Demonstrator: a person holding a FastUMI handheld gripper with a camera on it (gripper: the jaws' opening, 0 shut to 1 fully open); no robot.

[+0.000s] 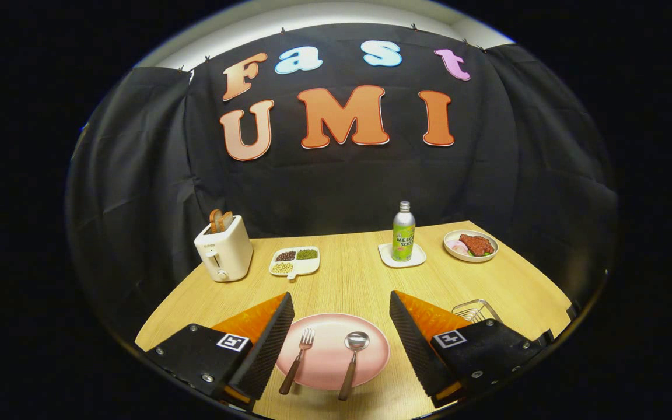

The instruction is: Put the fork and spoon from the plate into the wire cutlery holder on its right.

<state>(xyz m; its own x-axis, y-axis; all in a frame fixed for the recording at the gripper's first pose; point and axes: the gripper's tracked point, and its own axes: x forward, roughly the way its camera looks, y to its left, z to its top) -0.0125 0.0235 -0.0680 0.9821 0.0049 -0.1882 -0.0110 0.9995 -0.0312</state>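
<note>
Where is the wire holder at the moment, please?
In the gripper view, the holder sits on the table right of the plate, partly hidden behind the right finger of the open tongs.

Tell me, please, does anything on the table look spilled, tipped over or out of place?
Nothing stands out. The fork and spoon lie side by side on the pink plate, between the open gripper jaws. The bottle stands upright, and the wire cutlery holder sits beside the plate.

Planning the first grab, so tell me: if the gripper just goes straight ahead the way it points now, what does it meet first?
Probably the pink plate between the open gripper's fingers, with the fork and spoon on it; depth is uncertain.
</note>
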